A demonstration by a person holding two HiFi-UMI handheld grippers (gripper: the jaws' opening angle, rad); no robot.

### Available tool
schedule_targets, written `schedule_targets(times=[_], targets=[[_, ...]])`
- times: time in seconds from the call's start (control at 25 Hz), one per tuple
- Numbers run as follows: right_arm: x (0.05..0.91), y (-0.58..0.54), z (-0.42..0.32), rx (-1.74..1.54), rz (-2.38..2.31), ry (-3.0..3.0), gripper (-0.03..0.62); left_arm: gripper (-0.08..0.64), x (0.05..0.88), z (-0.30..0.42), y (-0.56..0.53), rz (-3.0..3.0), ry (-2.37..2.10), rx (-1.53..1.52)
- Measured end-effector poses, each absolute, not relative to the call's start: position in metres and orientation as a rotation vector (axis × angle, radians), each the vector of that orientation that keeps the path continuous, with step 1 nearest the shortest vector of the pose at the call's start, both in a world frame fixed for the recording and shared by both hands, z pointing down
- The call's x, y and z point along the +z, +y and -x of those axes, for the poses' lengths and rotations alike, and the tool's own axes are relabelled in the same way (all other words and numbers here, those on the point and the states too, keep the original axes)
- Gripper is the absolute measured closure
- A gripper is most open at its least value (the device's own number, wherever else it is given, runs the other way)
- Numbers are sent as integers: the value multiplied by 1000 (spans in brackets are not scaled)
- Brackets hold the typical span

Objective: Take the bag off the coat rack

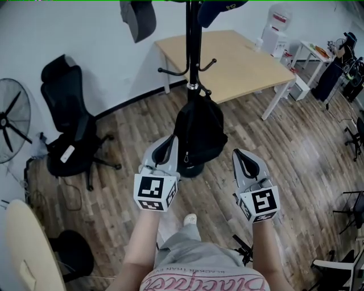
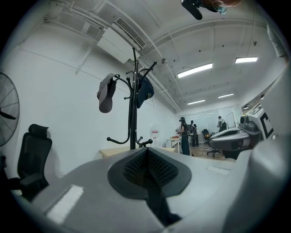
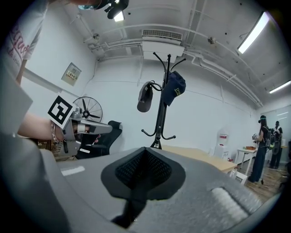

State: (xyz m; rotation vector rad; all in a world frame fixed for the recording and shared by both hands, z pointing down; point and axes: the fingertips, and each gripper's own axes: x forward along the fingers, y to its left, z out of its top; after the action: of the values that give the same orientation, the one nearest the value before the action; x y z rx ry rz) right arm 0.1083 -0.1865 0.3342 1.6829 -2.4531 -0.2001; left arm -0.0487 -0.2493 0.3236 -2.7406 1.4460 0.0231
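Observation:
A black bag [image 1: 199,131] hangs from a lower hook of the black coat rack [image 1: 192,51], straight ahead of me. My left gripper [image 1: 166,149] is shut and empty, its tip just left of the bag. Equally shut and empty, my right gripper [image 1: 245,160] is held a little to the bag's right. In the left gripper view the rack [image 2: 133,100] rises behind the shut left gripper [image 2: 146,154]; the bag is hidden below it. The right gripper view shows the rack [image 3: 162,100] beyond the shut right gripper [image 3: 144,157], with no bag visible.
Two caps [image 1: 138,17] hang on the rack's top hooks. A wooden table [image 1: 227,59] stands behind the rack, a black office chair [image 1: 71,128] and a fan [image 1: 12,119] at the left. People stand far off to the right [image 2: 184,136].

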Motion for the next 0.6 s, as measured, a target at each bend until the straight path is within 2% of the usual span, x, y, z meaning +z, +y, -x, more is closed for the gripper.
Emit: schedule_targets(times=[0.24, 0.4, 0.44, 0.6], targets=[[339, -225, -112, -167, -1748, -2443, 589, 538, 342, 50, -287, 2785, 1422, -61], [346, -241, -120, -116, -1790, -2432, 588, 491, 353, 49, -300, 2815, 1406, -86], [347, -243, -122, -103, -1797, -2432, 577, 471, 356, 48, -302, 2823, 1398, -88], [353, -255, -129, -67, -1832, -2438, 443, 405, 368, 43, -308, 2853, 1363, -110]])
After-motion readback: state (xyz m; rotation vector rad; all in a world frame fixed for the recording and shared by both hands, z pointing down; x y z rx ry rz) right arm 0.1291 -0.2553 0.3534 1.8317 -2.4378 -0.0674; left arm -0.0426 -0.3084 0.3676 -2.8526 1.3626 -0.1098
